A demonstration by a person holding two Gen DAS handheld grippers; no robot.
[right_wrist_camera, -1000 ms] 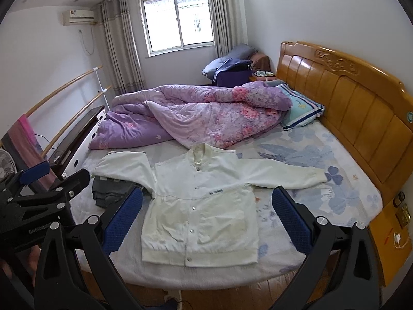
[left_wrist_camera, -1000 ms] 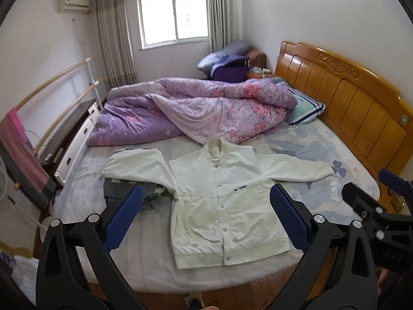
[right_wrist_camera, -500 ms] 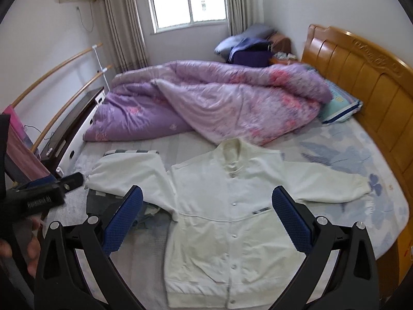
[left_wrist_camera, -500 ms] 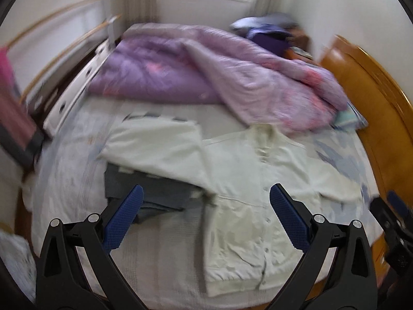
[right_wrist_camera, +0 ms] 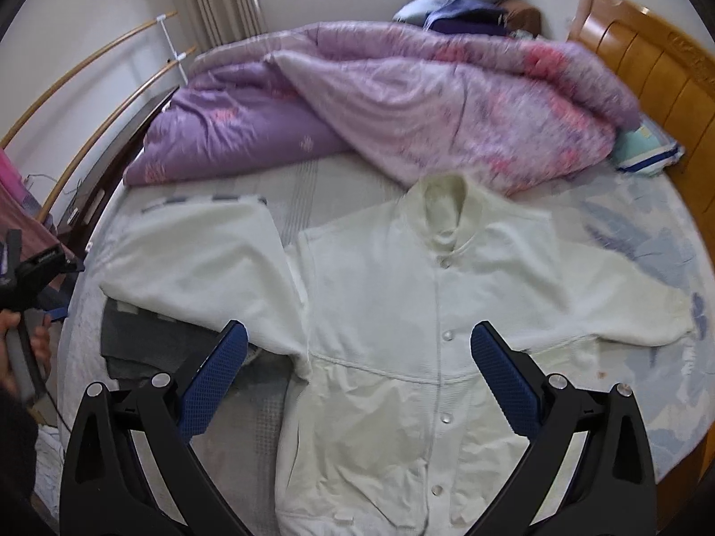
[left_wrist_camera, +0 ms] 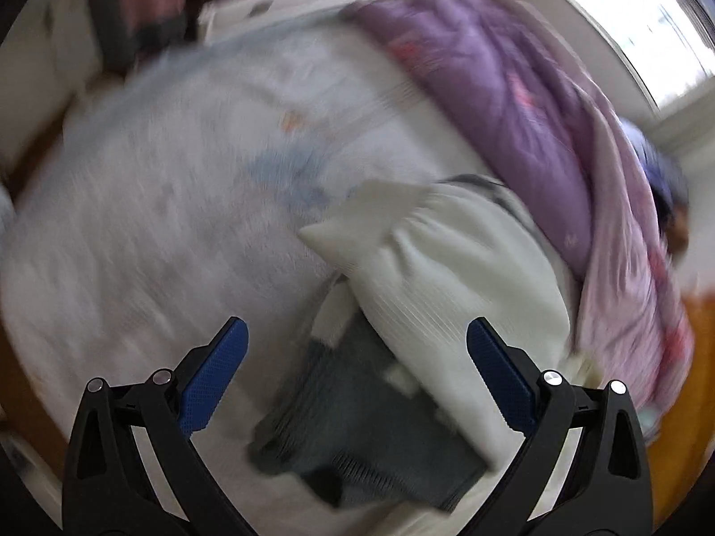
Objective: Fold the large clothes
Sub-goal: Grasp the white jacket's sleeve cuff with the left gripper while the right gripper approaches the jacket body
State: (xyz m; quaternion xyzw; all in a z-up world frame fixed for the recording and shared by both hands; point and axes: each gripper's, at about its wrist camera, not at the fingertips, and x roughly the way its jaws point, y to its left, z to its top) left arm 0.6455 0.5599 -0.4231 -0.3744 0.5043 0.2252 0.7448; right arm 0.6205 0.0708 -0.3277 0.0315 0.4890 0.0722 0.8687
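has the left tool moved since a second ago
Yes. The left tool has swung toward the jacket's sleeve cuff and the dark folded garment; the wooden headboard, in its view earlier, is now out of frame.

I saw the jacket (right_wrist_camera: 415, 326) lying flat on the bed (right_wrist_camera: 634, 232), collar toward the quilt (right_wrist_camera: 424, 102) heaped behind it. Its left sleeve (right_wrist_camera: 201, 263) lay over folded clothes (right_wrist_camera: 147, 344); the headboard (right_wrist_camera: 648, 58) stood right.
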